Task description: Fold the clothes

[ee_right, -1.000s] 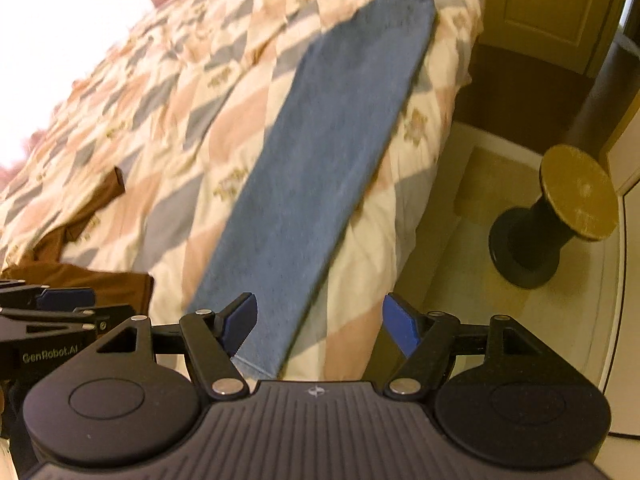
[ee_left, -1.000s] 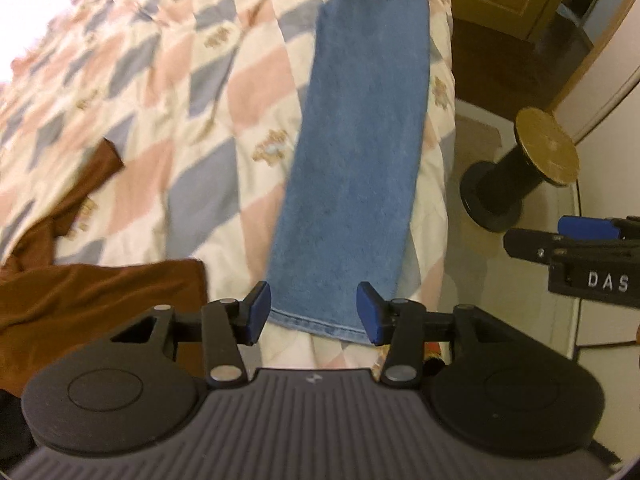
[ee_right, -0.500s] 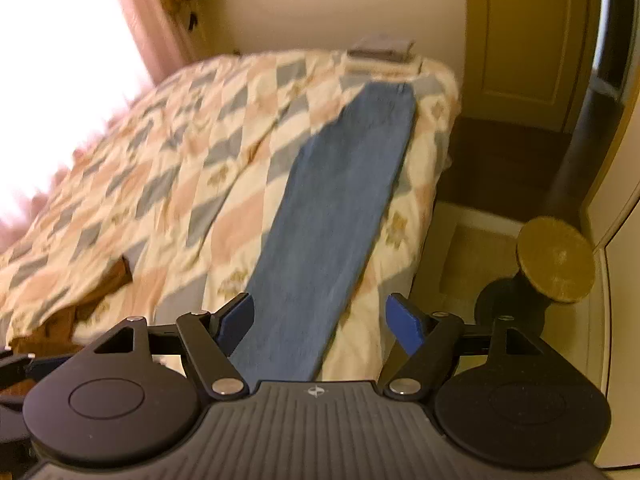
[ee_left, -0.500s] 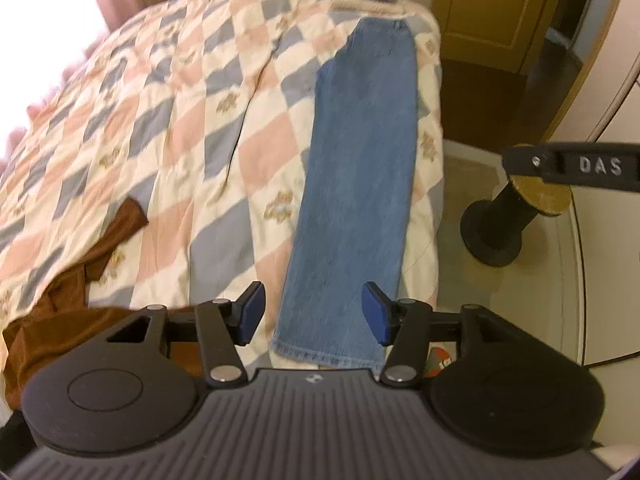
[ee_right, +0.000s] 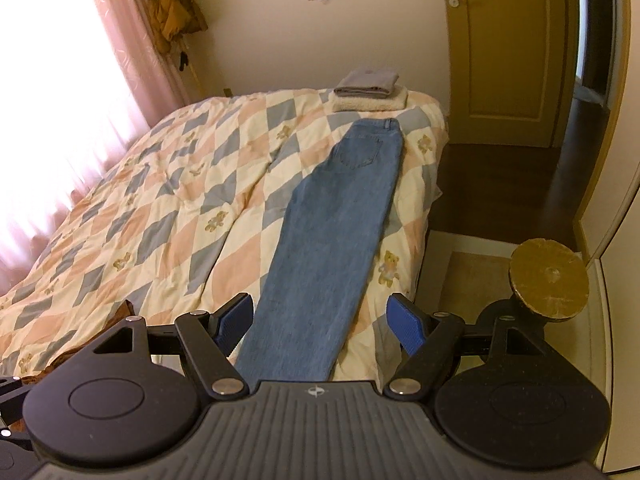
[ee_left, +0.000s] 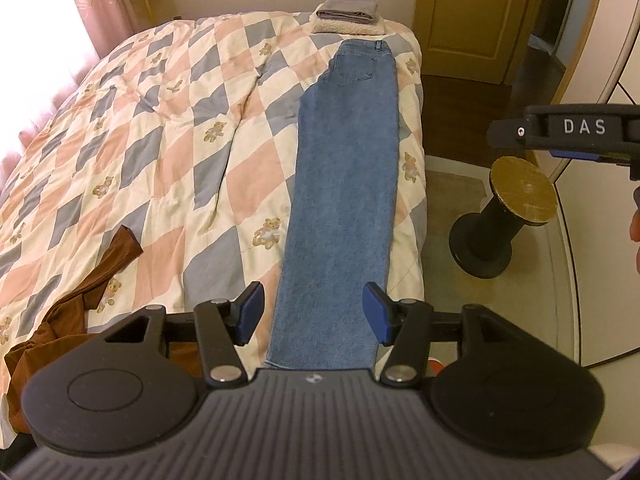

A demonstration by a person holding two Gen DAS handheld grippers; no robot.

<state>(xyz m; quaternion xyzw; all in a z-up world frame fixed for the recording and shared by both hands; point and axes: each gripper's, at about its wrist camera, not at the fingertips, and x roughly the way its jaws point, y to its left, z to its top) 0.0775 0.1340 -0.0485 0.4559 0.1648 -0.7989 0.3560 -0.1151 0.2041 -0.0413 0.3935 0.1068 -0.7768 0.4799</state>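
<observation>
Blue jeans [ee_left: 344,184] lie folded lengthwise into one long strip along the right side of the bed, waistband at the far end, hems near me. They also show in the right wrist view [ee_right: 332,240]. My left gripper [ee_left: 314,312] is open and empty, held above the hem end. My right gripper [ee_right: 320,320] is open and empty, also held above the hem end. The right gripper shows side-on in the left wrist view [ee_left: 568,132].
A crumpled brown garment [ee_left: 68,316] lies on the checked quilt [ee_left: 160,152] at near left. Folded grey and cream items [ee_left: 348,16] are stacked at the bed's far end. A black stool with a round gold top [ee_left: 504,216] stands on the floor at right. A door [ee_right: 508,52] is beyond.
Both grippers have risen and tilted up, so more of the bed and room shows. The jeans have not moved. Both grippers stay open.
</observation>
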